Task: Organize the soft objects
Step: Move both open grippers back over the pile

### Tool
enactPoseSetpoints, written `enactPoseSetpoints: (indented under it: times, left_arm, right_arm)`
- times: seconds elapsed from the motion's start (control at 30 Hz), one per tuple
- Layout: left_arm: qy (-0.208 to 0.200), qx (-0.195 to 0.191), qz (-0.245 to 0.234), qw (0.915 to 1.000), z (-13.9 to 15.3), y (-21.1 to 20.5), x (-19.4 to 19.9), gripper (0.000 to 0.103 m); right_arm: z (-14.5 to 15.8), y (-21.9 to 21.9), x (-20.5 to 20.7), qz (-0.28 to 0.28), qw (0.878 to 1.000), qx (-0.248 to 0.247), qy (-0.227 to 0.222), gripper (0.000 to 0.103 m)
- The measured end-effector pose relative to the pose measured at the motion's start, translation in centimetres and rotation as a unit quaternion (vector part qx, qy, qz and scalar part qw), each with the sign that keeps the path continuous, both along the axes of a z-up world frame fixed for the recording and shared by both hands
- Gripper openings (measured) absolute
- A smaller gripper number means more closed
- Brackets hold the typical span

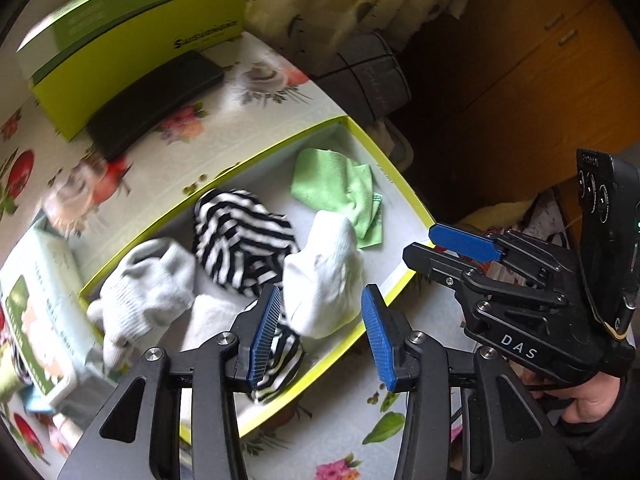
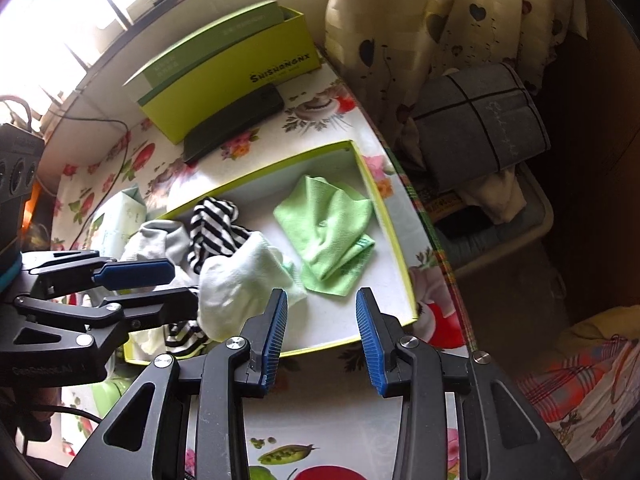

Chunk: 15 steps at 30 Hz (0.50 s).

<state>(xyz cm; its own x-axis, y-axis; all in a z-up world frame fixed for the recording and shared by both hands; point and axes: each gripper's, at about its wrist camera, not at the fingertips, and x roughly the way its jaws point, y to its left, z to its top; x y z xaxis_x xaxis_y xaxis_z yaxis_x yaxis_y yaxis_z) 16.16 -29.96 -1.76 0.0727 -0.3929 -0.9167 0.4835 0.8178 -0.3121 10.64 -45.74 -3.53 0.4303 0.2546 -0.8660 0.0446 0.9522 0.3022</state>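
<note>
Floral tablecloth (image 2: pixel 320 408); green cloth's (image 2: pixel 326 232) length box-crosswise.

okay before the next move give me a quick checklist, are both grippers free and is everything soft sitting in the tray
1. Left gripper empty: ok, jaws apart above the white sock, pads not pressing it.
2. Right gripper empty: ok, jaws apart, nothing between them.
3. Green cloth in the tray: ok, lying at the far end.
4. Striped cloth in the tray: ok, though a striped end sits near the front wall.
5. Grey sock fully inside: cannot tell, it bunches at the tray's left wall.
6. Grippers clear of each other: ok, apart in both views.
</note>
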Motion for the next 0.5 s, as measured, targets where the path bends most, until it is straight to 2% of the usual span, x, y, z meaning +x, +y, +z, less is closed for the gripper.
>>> enactPoseSetpoints:
  times: [0.2, 0.5]
  left_arm:
    - [-0.006, -0.002, 0.032, 0.9995, 1.2, 2.2, -0.9, 0.044]
    - [-0.042, -0.001, 0.068, 0.9968, 4.3, 5.7, -2.4, 0.044]
  right_arm:
    - [1.3, 1.5, 0.1, 0.018, 1.000, 0.005, -0.008, 0.035]
    - [3.8, 4.8, -0.1, 0.056, 0.998, 0.003, -0.021, 0.038]
